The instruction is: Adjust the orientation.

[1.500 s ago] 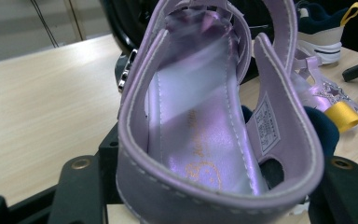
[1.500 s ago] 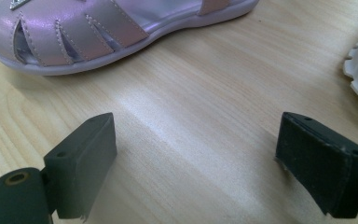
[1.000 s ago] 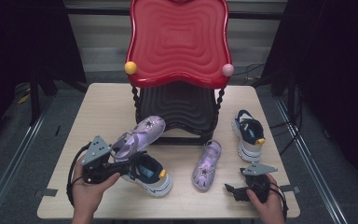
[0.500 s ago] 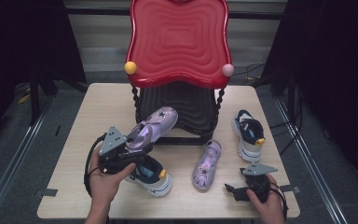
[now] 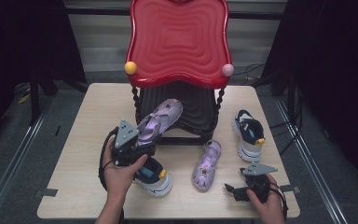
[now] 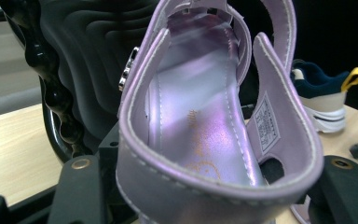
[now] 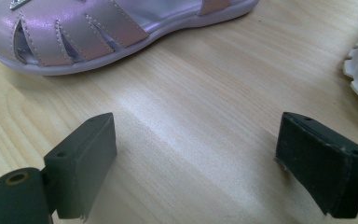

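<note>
High view: left gripper (image 5: 137, 148), jaws pinching the purple sandal (image 5: 161, 119) by its heel, has carried it toward the rack's black shelf (image 5: 196, 109); right gripper (image 5: 242, 189) idle, jaws spread.

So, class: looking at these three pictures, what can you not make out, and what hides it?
- High view: the tips of the left tongs, covered by the held purple sandal.
- High view: the heel end of the navy sneaker, under the left hand.
- Left gripper view: the held sandal's toe, cut off by the top edge.
- Right gripper view: the second sandal's heel, cut off by the top edge.
</note>
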Action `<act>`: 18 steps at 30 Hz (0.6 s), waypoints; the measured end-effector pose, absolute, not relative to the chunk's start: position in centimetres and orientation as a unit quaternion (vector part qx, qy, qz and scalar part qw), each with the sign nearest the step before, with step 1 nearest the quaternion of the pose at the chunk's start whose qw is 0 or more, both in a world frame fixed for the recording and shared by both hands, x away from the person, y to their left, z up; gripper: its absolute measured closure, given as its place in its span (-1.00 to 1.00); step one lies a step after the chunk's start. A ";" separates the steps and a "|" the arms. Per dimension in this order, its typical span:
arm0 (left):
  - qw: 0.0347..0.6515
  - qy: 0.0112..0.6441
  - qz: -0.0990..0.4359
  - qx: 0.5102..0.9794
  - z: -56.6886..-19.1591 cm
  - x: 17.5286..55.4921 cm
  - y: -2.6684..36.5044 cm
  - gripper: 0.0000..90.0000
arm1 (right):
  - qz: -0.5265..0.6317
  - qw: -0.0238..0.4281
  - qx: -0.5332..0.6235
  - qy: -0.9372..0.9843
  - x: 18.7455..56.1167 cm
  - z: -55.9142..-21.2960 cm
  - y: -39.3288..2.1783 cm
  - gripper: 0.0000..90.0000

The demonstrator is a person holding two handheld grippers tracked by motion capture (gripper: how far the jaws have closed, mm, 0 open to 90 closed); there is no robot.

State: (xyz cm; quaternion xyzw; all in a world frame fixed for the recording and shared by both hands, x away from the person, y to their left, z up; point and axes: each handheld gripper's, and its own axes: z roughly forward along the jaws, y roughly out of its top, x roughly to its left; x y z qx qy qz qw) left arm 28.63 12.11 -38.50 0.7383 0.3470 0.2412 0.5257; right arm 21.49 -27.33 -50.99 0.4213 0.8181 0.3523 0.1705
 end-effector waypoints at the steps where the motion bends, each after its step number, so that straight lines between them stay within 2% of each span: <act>1: 0.524 0.349 0.241 0.739 -38.5 28.7 12.0 -0.18 | 0.352 0.170 0.422 0.818 21.5 -51.0 -27.3 -0.74; 18: 0.508 0.396 0.286 0.710 -38.6 30.5 9.1 -0.18 | 0.352 0.171 0.421 0.818 21.5 -51.0 -27.3 -0.74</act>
